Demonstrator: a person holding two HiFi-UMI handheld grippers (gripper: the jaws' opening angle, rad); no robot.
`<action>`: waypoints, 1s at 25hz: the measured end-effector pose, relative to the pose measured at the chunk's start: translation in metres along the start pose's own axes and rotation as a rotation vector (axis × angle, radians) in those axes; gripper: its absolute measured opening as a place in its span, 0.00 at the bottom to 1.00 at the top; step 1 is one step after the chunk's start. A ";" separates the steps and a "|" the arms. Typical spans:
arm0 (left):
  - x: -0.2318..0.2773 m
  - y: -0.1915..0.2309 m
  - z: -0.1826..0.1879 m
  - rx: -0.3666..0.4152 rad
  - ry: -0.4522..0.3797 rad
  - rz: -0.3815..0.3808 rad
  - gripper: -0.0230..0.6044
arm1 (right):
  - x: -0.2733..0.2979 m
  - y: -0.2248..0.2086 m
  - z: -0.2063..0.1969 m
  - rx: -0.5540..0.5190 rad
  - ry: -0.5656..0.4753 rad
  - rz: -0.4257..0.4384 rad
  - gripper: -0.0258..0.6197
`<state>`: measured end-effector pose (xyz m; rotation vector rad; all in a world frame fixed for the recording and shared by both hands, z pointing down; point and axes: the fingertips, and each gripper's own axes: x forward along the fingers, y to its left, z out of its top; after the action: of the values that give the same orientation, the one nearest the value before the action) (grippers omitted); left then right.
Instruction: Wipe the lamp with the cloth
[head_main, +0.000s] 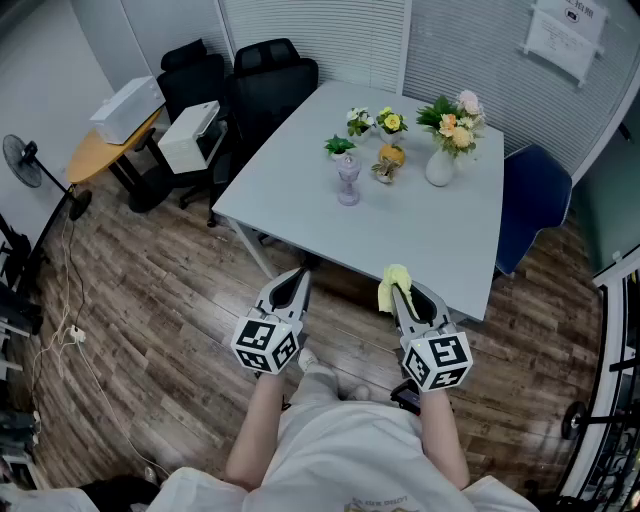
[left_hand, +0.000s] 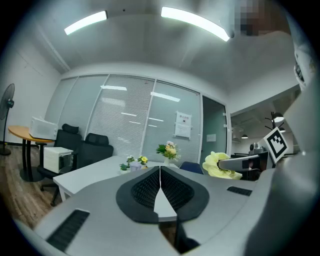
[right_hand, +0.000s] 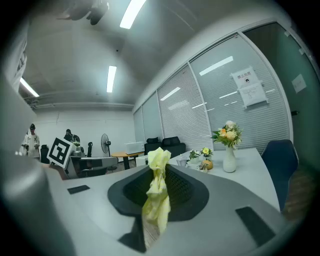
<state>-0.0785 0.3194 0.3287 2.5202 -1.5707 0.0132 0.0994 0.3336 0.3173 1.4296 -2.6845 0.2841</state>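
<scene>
**Head view**
- Left claw (head_main: 303, 276): jaws pressed together with nothing between them, held low in front of the person, its tip at the near edge of the table (head_main: 420, 235).
- Right claw (head_main: 401, 292): just beside the left one and level with it, jaws clamped on the cloth (head_main: 394, 281).
- Cloth: a yellow wad bunched up at the right claw's tip, over the table's near edge.
- Lamp (head_main: 347, 180): a small, pale, see-through piece standing upright on the table, well ahead of both claws and between their lines of aim.
- Vase of flowers (head_main: 440, 165): beyond the right claw, to the right of the lamp, with small potted flowers (head_main: 390, 123) behind the lamp.

**Left gripper view**
- Left claw: the two dark pads meet along one thin seam, and there is no gap and nothing caught in it.
- Cloth: off to this claw's right, puffed around the tip of the right claw.
- Table: stretches away ahead, with the vase of flowers straight over the seam.

**Right gripper view**
- Right claw: pads squeezed onto the cloth.
- Cloth: it stands up past the tips in a crumpled peak and hangs down the middle of the jaws.
- Lamp: ahead and a little right of the tips, small, next to the potted flowers.
- Left claw: off to this claw's left, side on.
</scene>
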 end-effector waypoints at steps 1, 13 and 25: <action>0.000 0.001 0.000 0.000 0.001 0.001 0.04 | 0.000 0.000 0.000 0.001 0.000 0.000 0.16; -0.005 0.001 0.003 -0.004 -0.008 0.016 0.05 | -0.002 0.002 0.004 0.001 -0.004 0.013 0.16; 0.022 -0.014 -0.019 -0.032 0.077 -0.073 0.46 | 0.004 -0.019 0.013 0.157 -0.052 0.092 0.16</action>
<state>-0.0548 0.3089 0.3475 2.5194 -1.4375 0.0749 0.1136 0.3175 0.3079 1.3717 -2.8306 0.4816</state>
